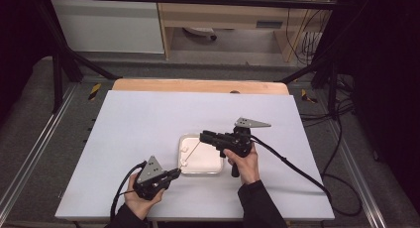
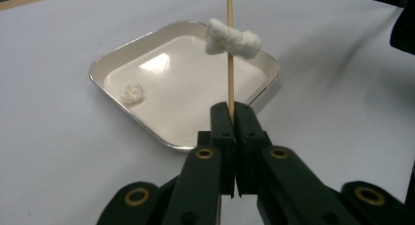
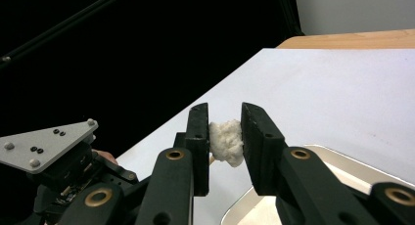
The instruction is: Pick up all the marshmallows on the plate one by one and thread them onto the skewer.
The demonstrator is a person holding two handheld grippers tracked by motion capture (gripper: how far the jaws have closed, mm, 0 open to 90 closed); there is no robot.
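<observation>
1. The wooden skewer (image 2: 229, 49) stands over the metal tray (image 2: 147, 39) in the left gripper view, running toward twelve o'clock from the jaws; a white marshmallow (image 2: 234, 39) is threaded on it, partway up.
2. The left gripper (image 2: 234, 112) has its jaws pressed together on the skewer's lower end; in the high view it sits at about seven o'clock from the tray (image 1: 215, 169), with the skewer (image 1: 194, 149) slanting across the tray toward one o'clock.
3. The right gripper (image 3: 225, 137) holds a second white marshmallow piece (image 3: 226, 141) between narrow jaws, both pads touching it; the skewer's tip shows just beside the lump at seven o'clock.
4. In the high view the right gripper (image 1: 204, 135) reaches over the tray from its three o'clock side; the hand (image 1: 243, 163) grips the handle.
5. A small pale lump (image 2: 130, 93) lies in the tray, toward nine o'clock in the left gripper view, well apart from the skewer.
6. The tray rests on the white table (image 1: 143, 124), slightly toward five o'clock of its middle.
</observation>
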